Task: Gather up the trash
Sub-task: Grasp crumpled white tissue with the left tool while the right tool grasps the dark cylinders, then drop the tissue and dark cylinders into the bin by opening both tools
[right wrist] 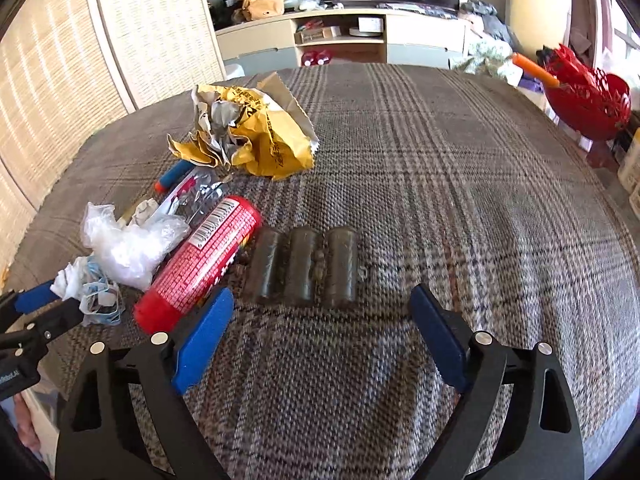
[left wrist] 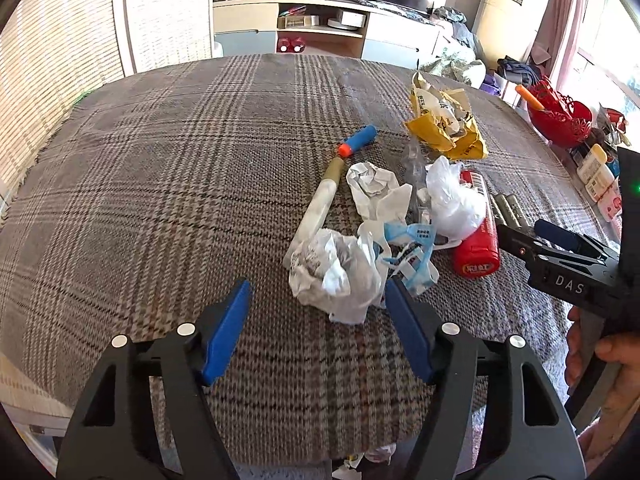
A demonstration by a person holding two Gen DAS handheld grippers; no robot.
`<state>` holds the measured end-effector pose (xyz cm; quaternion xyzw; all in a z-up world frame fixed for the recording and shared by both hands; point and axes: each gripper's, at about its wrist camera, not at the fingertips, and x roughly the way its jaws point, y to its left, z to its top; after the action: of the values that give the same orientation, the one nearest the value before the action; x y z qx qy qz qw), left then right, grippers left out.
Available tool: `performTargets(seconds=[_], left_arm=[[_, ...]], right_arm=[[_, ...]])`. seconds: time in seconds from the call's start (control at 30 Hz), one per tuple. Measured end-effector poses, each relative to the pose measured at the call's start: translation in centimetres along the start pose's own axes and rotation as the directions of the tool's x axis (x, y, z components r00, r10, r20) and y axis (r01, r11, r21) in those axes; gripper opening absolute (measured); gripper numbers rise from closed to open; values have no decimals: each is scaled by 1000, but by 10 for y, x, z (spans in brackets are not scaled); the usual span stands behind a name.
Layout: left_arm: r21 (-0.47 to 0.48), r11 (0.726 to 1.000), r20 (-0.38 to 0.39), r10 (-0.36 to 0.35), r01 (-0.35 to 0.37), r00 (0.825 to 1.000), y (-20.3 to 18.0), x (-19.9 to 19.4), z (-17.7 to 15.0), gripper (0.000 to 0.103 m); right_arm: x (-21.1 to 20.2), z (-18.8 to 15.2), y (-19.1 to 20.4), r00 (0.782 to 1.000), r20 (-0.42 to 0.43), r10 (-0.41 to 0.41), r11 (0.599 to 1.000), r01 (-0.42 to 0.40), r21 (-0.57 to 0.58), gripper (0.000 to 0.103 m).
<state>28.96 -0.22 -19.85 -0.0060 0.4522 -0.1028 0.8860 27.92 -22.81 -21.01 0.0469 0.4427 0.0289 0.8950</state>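
Trash lies on a plaid-covered table (left wrist: pixel 160 184). A crumpled white plastic bag (left wrist: pixel 334 274) sits just ahead of my open, empty left gripper (left wrist: pixel 318 292), its right edge by the right finger. Beyond it lie a blue-and-white wrapper (left wrist: pixel 412 252), crumpled paper (left wrist: pixel 374 184), a clear plastic bag (left wrist: pixel 452 200), a red can (left wrist: pixel 478 240), a white tube (left wrist: pixel 320 204), a blue foam dart (left wrist: pixel 358 141) and a yellow bag (left wrist: pixel 444 124). My right gripper (right wrist: pixel 320 300) is open and empty, just short of three dark battery-like cylinders (right wrist: pixel 302 266). The red can (right wrist: pixel 200 262) lies by its left finger.
A red basket (right wrist: pixel 588 100) with an orange stick stands at the table's right edge, with bottles (left wrist: pixel 598 176) beside it. A wicker screen (left wrist: pixel 60 60) stands left. Shelves (left wrist: pixel 320 28) with clutter line the far wall. The table's right half (right wrist: pixel 480 200) is bare cloth.
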Motion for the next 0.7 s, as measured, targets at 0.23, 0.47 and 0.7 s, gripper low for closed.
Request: performTargets(seconds=[0.23,0.47,0.7], left_arm=[[9,1000,-17,2,-2,1000,0,12,4,38],[16,1000,-3,20,-20,1000,4,10,5,22],[19,999,2,29,-29,1000,1,-7,-7,17]], right_arm=[[9,6,9,999,24,-41,998,42,-35,85],[7,6,6,998,35,-58,998,59,-28,67],[-9,-11,-1,999,11,-36,999,36,-30,67]])
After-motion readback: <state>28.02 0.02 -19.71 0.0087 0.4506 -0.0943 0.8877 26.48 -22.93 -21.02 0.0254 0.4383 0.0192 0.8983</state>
